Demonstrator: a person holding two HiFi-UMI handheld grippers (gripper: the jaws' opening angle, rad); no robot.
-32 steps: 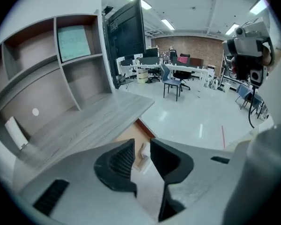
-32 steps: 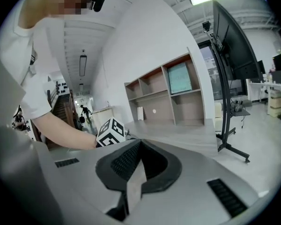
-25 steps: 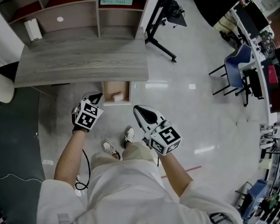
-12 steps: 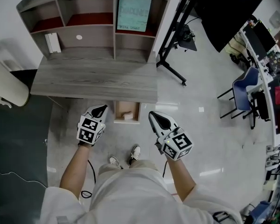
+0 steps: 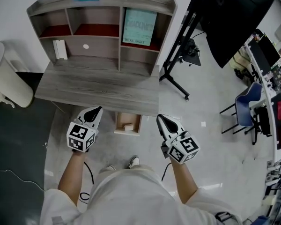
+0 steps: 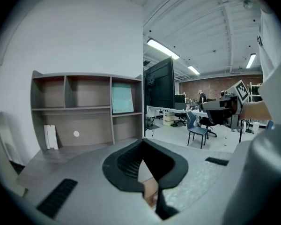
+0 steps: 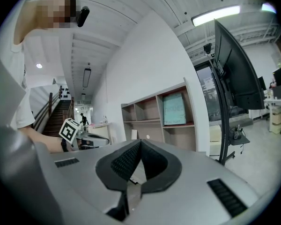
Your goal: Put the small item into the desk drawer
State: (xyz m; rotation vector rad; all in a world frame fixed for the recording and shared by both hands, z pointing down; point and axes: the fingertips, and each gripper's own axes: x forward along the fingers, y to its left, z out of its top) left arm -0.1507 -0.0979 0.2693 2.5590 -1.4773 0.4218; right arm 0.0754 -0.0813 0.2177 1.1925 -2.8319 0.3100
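While the drawer (image 5: pixel 128 117) stays open, the left hand-held gripper (image 5: pixel 98 109) has risen, shut.

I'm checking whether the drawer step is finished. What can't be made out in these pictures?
Small pale item in the open drawer: head view, too small to identify.
Drawer's rear: head view, hidden under the desk top.
Teal sheet in the hutch: head view, print too blurred to read.
Shoe: head view, partly behind the person's torso.
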